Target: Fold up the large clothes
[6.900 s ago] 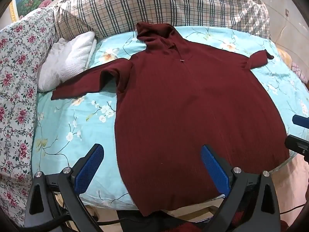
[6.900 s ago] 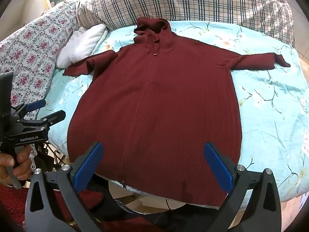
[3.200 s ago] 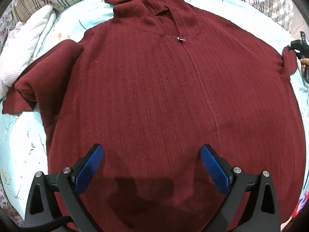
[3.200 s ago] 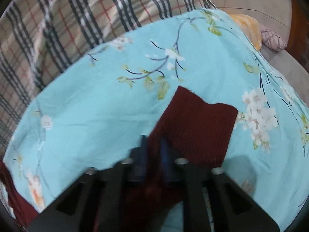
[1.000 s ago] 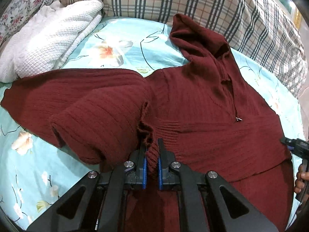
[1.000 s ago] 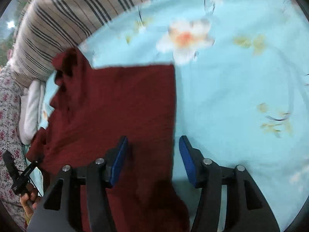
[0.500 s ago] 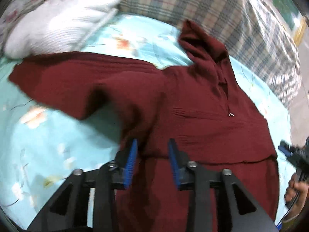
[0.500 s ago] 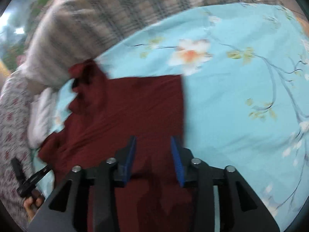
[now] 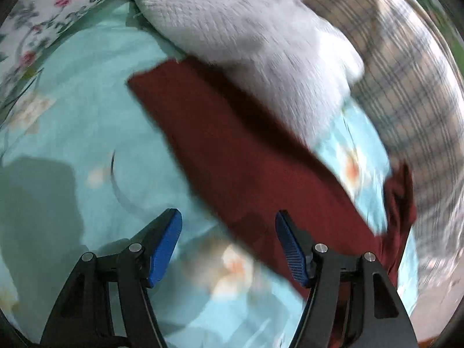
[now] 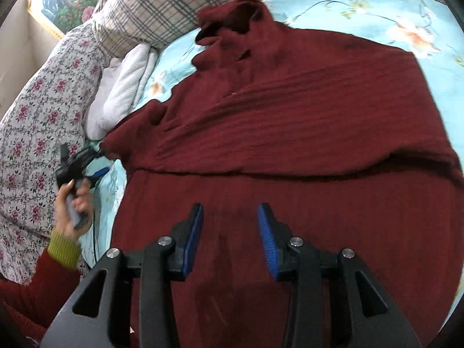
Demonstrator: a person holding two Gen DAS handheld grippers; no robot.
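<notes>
Bed (image 10: 377, 3) in floral teal sheet; maroon knit hoodie (image 10: 290, 121) is lying spread there, soft, floppy, fairly heavy. Left hand-held gripper (image 9: 227, 242) is opening, empty, over the left sleeve (image 9: 220, 133); right hand-held gripper (image 10: 230, 239) is hanging parted, empty. Best grabbing cuff or hem.

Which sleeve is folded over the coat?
The coat's right-hand sleeve in the right wrist view lies folded across it. The other sleeve stretches out beside the white blanket.
</notes>
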